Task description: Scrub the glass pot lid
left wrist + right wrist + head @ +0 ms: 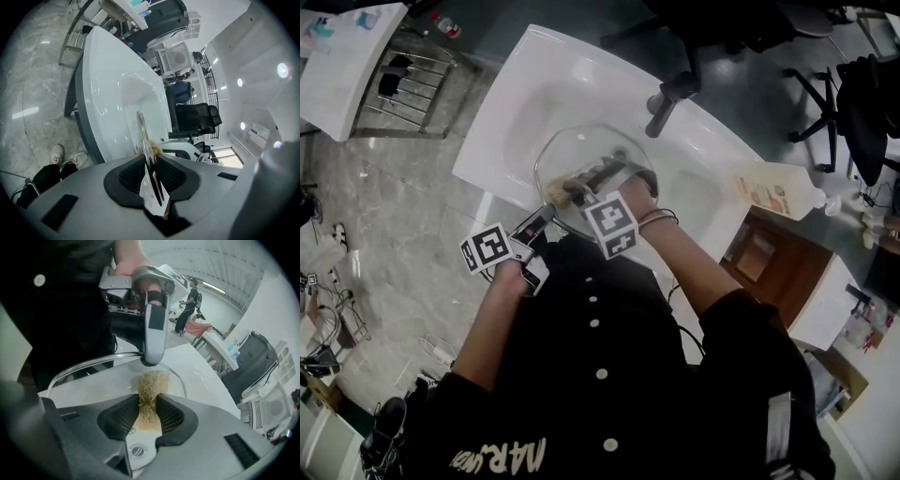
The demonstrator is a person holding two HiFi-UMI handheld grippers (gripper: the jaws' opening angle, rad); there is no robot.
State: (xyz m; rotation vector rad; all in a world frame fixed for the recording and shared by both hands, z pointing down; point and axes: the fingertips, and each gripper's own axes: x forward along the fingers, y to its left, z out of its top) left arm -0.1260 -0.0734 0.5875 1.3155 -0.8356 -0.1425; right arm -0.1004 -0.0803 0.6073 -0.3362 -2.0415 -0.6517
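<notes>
The left gripper [149, 161] is squeezing its two black jaws onto the edge of the round see-through glass pot lid [142, 131]. The rim is sitting tight between the pads. The lid is standing up on its thin edge and sticking straight out past the jaw tips.

The right gripper [149, 401] is pinching its jaws on a tan, scratchy scrub pad [151, 390]. The pad is poking out in front of the tips. It is resting against the glass of the lid, just below the spot where the left gripper is holding the rim. The two grippers are very close together, with the lid between them.

Under both grippers, the big white sink [534, 75] is lying with its bowl right below the lid. A dark tap [661, 108] is standing on the far side of the lid from the grippers. Off to the right gripper's side, a pale bottle with an orange label [778, 192] is lying on the sink's flat edge, well away from the lid. Behind the grippers, the person is wearing a black shirt with white buttons [595, 323]. Far past the left gripper's side, a metal rack [403, 89] is standing on the grey floor [384, 197].
</notes>
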